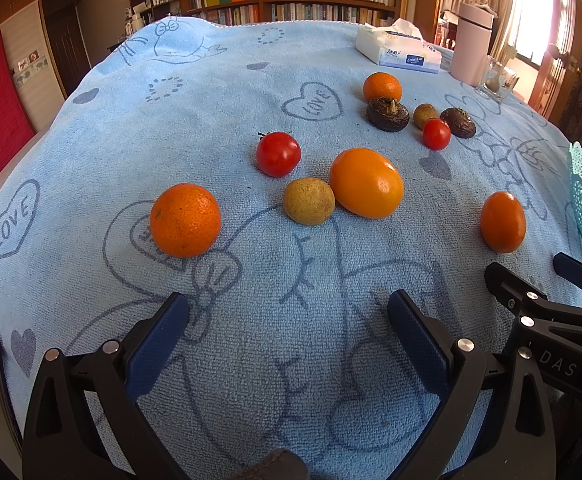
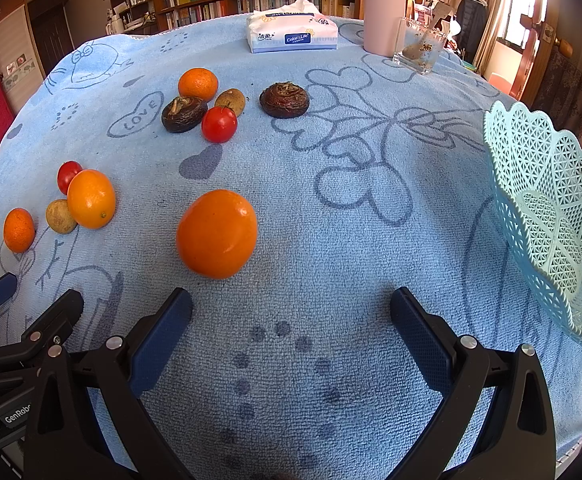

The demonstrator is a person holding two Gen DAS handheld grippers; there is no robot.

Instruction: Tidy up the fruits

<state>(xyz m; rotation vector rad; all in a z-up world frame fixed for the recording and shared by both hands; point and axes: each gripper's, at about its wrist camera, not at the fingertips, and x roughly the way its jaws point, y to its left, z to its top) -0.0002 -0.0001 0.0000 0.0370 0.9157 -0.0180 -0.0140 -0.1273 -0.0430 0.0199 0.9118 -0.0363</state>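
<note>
The right gripper [image 2: 291,304] stands wide open and empty, and the nearest orange fruit [image 2: 216,234] lies just ahead, slightly left of its centreline, roughly round with no clear long axis. The left gripper [image 1: 289,308], equally open and empty, sits farther from it. The basket [image 2: 547,216], off right, is cut by the frame edge.

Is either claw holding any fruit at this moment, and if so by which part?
Nothing is held. The left claw and the right claw are both open above the blue towel, with no fruit between their fingers.
</note>
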